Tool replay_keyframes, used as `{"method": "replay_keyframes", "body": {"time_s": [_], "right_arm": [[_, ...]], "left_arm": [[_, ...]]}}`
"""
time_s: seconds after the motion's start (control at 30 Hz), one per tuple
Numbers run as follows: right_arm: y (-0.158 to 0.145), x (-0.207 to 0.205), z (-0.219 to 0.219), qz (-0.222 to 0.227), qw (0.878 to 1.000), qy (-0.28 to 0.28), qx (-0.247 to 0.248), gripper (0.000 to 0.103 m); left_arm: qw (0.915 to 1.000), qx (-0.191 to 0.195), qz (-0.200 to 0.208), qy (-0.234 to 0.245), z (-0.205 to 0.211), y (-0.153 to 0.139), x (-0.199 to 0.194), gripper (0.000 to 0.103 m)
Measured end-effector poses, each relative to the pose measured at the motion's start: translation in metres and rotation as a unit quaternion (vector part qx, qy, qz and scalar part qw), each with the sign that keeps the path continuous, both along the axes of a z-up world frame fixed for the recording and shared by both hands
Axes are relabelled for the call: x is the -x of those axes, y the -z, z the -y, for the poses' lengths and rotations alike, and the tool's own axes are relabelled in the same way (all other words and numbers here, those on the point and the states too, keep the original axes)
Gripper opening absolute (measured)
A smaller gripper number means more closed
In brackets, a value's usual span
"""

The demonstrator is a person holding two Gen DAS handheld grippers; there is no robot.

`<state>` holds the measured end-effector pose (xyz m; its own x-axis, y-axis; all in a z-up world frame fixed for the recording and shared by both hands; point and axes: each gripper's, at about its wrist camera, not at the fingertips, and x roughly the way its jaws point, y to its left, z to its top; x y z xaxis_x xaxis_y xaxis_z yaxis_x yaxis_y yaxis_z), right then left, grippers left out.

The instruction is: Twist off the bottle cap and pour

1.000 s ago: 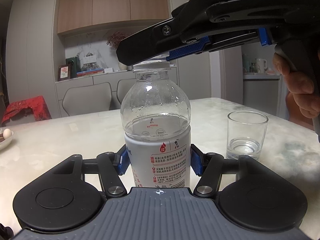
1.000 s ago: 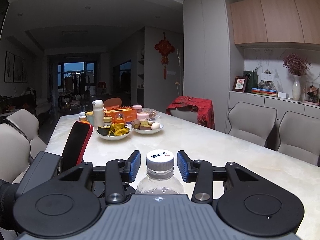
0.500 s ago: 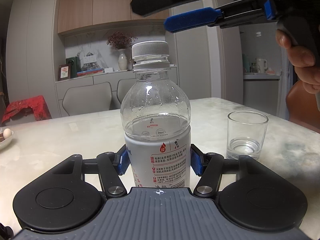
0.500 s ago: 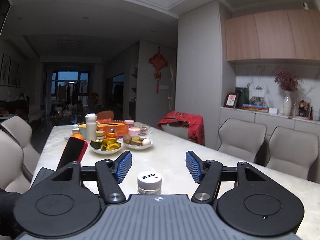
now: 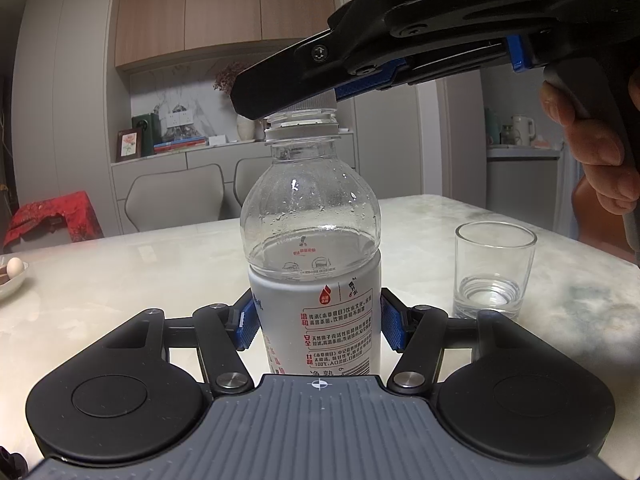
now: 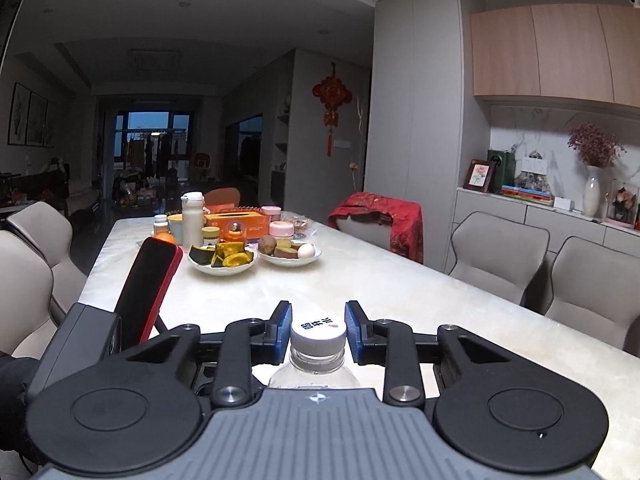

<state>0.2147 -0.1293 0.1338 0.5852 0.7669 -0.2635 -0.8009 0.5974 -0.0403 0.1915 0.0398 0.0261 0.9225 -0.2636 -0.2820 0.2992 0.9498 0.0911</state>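
Right gripper (image 6: 317, 332) is back down from 0.5 s ago, pads now clamped on the cap (image 6: 318, 332). My left gripper (image 5: 316, 326) grips the bottle (image 5: 312, 240) upright on the table (image 5: 120, 280). Label's Chinese; right gripper reads "DAS".

Bottle (image 5: 314, 280): clear plastic, white label with red print, upright on the marble table (image 5: 120, 280), droplets inside the shoulder, partly filled. White ribbed cap (image 6: 319, 332) on the neck. Glass (image 5: 494, 270): clear tumbler, upright, to the bottle's right, nearer the table's right edge, apart.
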Motion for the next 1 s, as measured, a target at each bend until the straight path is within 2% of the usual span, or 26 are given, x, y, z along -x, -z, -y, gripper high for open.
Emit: {"method": "replay_keyframes", "body": {"time_s": [0.27,0.37,0.5,0.53,0.6,0.63,0.93,1.0], "right_arm": [[0.004,0.021,-0.016,0.001,0.996,0.091,-0.013,0.032],[0.008,0.026,-0.023,0.022,0.993,0.117,-0.002,0.032],[0.007,0.021,-0.019,0.026,0.995,0.101,-0.002,0.034],[0.007,0.020,-0.018,0.027,0.995,0.096,-0.002,0.043],[0.007,0.018,-0.016,0.029,0.996,0.087,-0.002,0.054],[0.006,0.016,-0.015,0.030,0.996,0.083,-0.002,0.055],[0.004,0.005,-0.009,0.027,0.998,0.048,0.001,0.053],[0.003,0.005,-0.012,0.025,0.999,0.043,0.006,0.040]], "left_arm": [[1.0000,0.000,-0.001,-0.002,0.002,0.001,0.000,0.059],[1.0000,0.002,-0.002,-0.003,0.001,0.001,0.000,0.059],[1.0000,0.000,0.000,-0.001,0.002,0.001,0.001,0.059],[1.0000,0.000,0.000,-0.001,0.002,0.001,0.001,0.059],[1.0000,0.002,-0.002,-0.001,0.001,0.001,0.001,0.059],[1.0000,0.002,-0.001,-0.001,0.001,0.001,0.001,0.059],[1.0000,0.000,-0.001,-0.001,-0.001,-0.002,-0.004,0.059],[1.0000,0.000,-0.001,-0.002,-0.001,-0.002,-0.005,0.059]]}}
